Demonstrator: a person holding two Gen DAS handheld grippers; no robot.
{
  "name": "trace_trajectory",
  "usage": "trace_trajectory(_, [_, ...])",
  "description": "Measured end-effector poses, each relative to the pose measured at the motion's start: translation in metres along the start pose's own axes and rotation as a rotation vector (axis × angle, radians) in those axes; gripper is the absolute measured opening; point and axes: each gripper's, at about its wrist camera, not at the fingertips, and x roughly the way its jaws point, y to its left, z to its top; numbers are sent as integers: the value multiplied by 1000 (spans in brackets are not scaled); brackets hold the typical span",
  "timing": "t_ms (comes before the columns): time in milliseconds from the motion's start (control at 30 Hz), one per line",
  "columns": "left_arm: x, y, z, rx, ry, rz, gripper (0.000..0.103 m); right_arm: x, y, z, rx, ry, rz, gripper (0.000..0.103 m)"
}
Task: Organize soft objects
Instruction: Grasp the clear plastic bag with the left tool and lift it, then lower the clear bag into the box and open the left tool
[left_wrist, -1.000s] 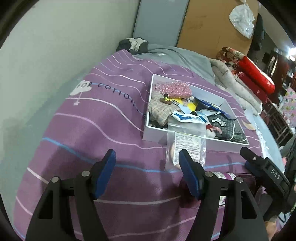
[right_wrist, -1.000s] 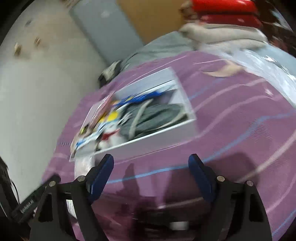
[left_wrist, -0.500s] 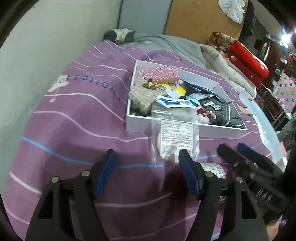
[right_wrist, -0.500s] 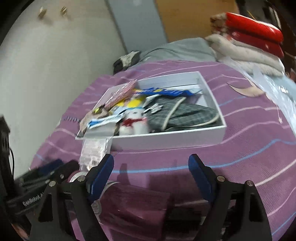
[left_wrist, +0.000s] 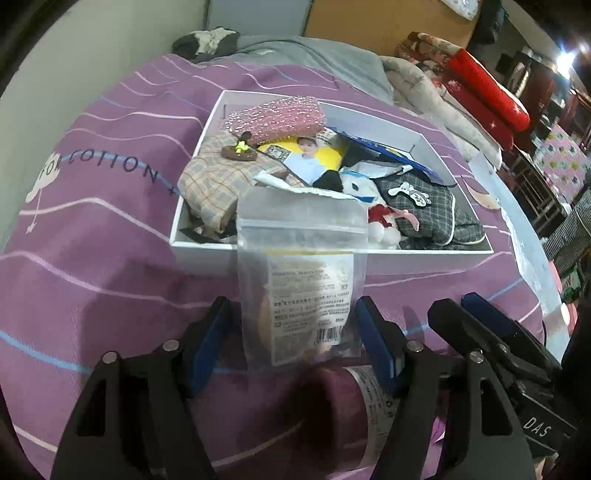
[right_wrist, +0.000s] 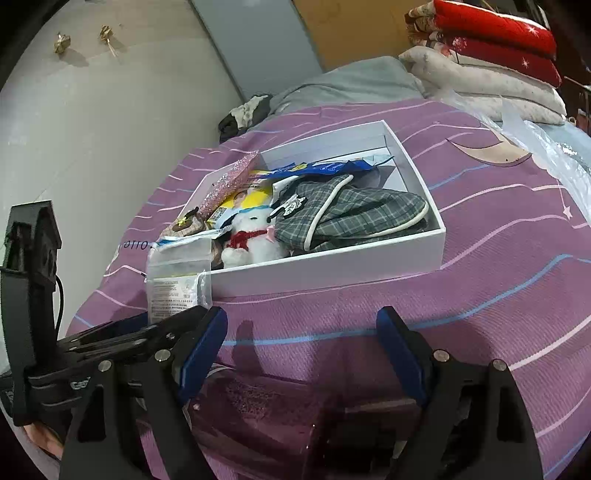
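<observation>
The clear zip pouch (left_wrist: 301, 273) leans on the near wall of the white box (left_wrist: 424, 254), between my left gripper (left_wrist: 295, 332) fingers, which stand apart and not touching it. Step in hand, I judge: approach for grasp. Next — close squarely on the pouch's lower half, then lift into the box at 12 o'clock. Right gripper (right_wrist: 303, 332) is spread, empty. Surface: purple striped bedspread (left_wrist: 110, 206); folded quilts (right_wrist: 487, 48) at 2 o'clock.
</observation>
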Motion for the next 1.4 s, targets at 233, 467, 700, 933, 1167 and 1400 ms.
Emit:
trace_trajectory(233, [-4,-11,-9,50,-20,10,29,3,0,0,-5,14,-14,85])
trace_trajectory(467, [-11,-20,-13,90,-86,68,10,6,5,0,-27,27,-35,86])
trace_trajectory(700, [-25,-17,-14,78,-162,23,8,3,4,1,-27,7,-17,87])
trace_trajectory(933, [-37,-25,-7,104,-178,-37,8,-7,8,7,-42,-48,9,86])
trace_trajectory(1167, [-34,-30,12,77,-91,-114,8,-30,14,26,-35,-141,53,86])
trace_trajectory(1400, [-12,-34,40,80,-27,-113,8,-36,6,38,25,-180,70,86])
